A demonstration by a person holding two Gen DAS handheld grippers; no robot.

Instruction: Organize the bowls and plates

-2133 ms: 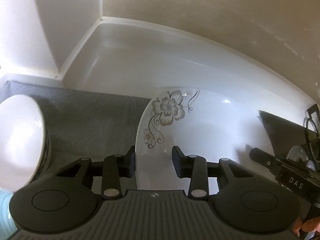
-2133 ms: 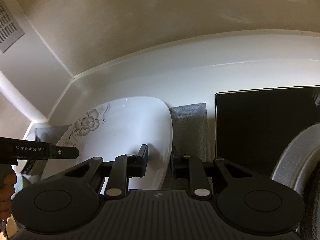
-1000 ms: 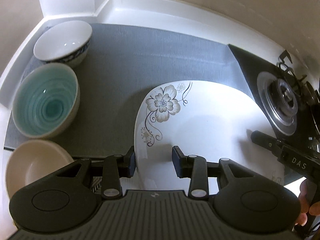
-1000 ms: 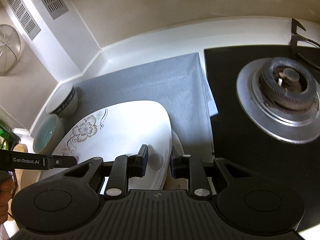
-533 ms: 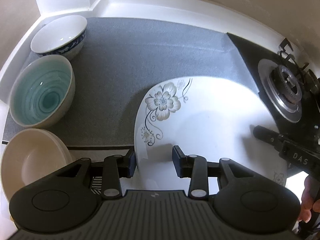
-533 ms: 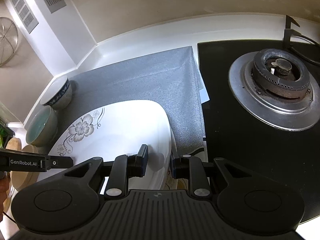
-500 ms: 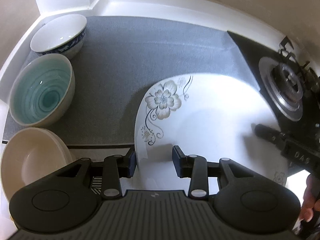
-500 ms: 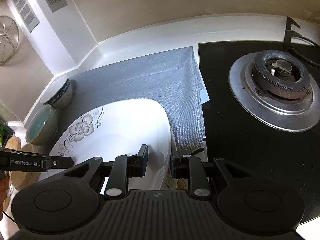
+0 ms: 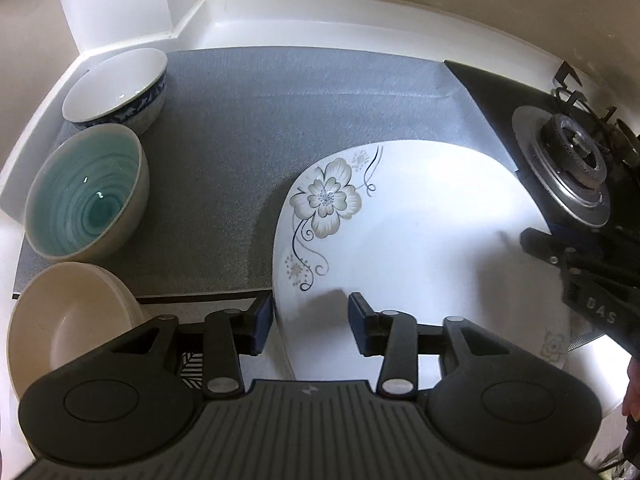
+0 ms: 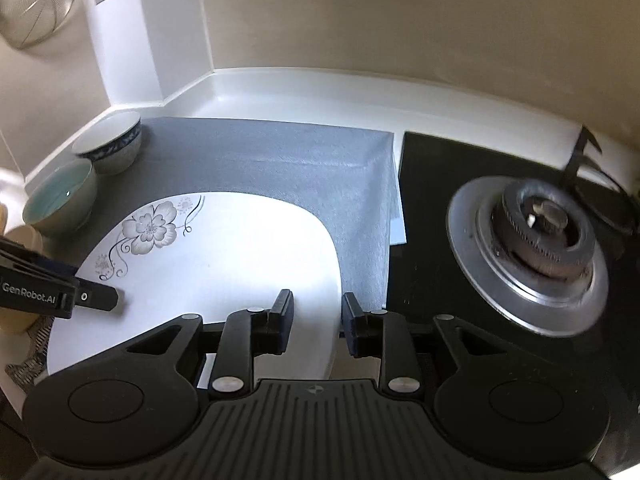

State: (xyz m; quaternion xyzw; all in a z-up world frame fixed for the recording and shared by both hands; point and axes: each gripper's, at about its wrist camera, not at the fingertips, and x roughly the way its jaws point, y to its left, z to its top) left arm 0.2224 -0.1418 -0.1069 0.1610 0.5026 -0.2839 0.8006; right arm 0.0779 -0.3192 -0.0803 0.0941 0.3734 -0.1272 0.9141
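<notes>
A large white plate with a flower pattern [image 9: 420, 240] is held between both grippers above the front of a grey mat [image 9: 248, 120]. My left gripper [image 9: 310, 322] is shut on its left rim. My right gripper [image 10: 316, 322] is shut on its right rim [image 10: 320, 280]. The plate also shows in the right wrist view [image 10: 224, 264]. On the mat's left stand a white bowl with a blue band [image 9: 116, 88] and a teal-glazed bowl [image 9: 86, 196]. A cream bowl [image 9: 64, 328] sits at the front left.
A black gas hob [image 10: 500, 200] with a steel burner [image 10: 536, 240] lies to the right of the mat. White counter and beige walls [image 10: 360, 20] close the back. A wire strainer [image 10: 32, 4] hangs on the far left wall.
Both grippers have drawn back and risen with the plate, which now hangs level over the mat's front. The bowls and burner have come into fuller view.
</notes>
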